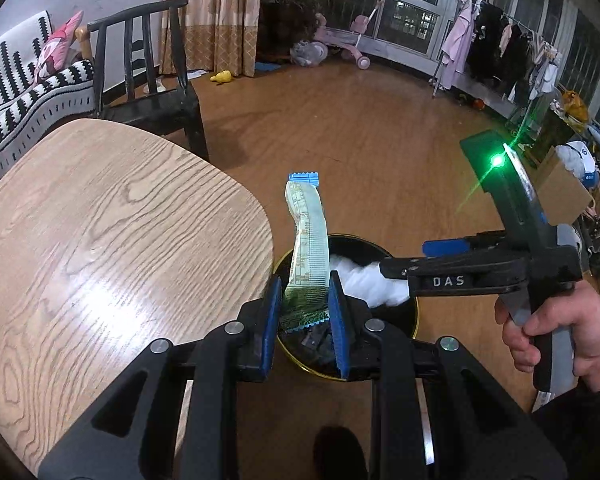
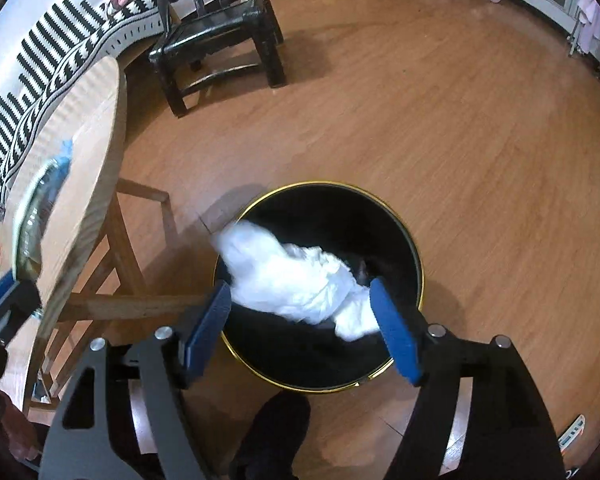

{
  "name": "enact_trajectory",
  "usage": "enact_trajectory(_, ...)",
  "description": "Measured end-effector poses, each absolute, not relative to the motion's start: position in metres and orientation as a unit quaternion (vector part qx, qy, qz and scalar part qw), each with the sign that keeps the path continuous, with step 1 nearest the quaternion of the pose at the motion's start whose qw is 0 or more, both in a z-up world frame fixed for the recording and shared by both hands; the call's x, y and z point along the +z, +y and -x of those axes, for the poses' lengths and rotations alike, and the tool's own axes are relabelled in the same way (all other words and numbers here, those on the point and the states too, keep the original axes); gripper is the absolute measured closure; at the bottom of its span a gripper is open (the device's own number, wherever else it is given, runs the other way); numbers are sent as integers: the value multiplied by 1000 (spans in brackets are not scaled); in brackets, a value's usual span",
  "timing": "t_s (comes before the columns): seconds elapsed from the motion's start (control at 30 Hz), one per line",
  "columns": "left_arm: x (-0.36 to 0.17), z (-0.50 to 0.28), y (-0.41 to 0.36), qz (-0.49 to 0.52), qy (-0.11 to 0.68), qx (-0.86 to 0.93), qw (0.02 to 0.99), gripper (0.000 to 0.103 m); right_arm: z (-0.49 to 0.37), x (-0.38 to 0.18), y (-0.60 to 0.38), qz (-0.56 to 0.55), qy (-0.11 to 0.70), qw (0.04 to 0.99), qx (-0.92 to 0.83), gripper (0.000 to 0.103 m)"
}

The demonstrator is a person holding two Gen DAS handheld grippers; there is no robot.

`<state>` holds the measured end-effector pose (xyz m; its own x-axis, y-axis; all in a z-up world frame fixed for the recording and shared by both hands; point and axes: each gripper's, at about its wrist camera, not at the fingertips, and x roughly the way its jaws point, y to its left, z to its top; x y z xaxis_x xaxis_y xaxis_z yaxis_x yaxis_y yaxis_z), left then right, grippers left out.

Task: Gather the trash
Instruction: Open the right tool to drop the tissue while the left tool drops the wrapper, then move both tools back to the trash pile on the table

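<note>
My left gripper (image 1: pixel 305 280) is shut on a long green snack wrapper (image 1: pixel 310 232) with blue crimped ends; the wrapper stands upright above the near rim of a black bin with a gold rim (image 1: pixel 415 316). In the right wrist view, my right gripper (image 2: pixel 299 286) stands open over the bin (image 2: pixel 324 182). A blurred white tissue wad (image 2: pixel 292 276) hangs loose between its blue pads. The left wrist view shows the right gripper (image 1: pixel 404 258) from the side, tissue (image 1: pixel 364 280) at its tip, held by a person's hand (image 1: pixel 572 328).
A round wooden table (image 1: pixel 100 240) stands left of the bin, its legs (image 2: pixel 116 264) close to the rim. A black chair (image 2: pixel 220 40) and a striped sofa (image 1: pixel 16 92) lie beyond. A dark shoe (image 2: pixel 272 432) is just before the bin. Open wood floor stretches behind.
</note>
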<state>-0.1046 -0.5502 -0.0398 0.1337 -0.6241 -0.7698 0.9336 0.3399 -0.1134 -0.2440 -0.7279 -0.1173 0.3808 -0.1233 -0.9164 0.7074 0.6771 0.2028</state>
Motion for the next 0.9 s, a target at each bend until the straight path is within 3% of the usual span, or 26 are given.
enact_trajectory(0.53, -64, 126, -593, -200, 400, -580, 681, 80, 291, -88, -752, -337, 411, 769, -356, 31)
enact_trajectory(0.57, -65, 128, -596, -203, 398, -581, 680, 77, 295, -86, -755, -339, 404, 768, -362, 31)
enact_trajectory(0.6, -65, 129, -599, -207, 396, -581, 680, 67, 300, -84, -756, -341, 399, 767, -369, 30)
enact_trajectory(0.63, -65, 130, -602, -208, 395, -578, 683, 47, 304, -83, -758, -343, 395, 766, -373, 30)
enact_trajectory(0.7, -63, 129, -602, -200, 393, -577, 688, 31, 307, -80, -762, -346, 392, 765, -376, 30)
enact_trajectory(0.9, -50, 119, -589, -187, 390, -575, 695, 28, 294, -67, -751, -336, 388, 775, -367, 30)
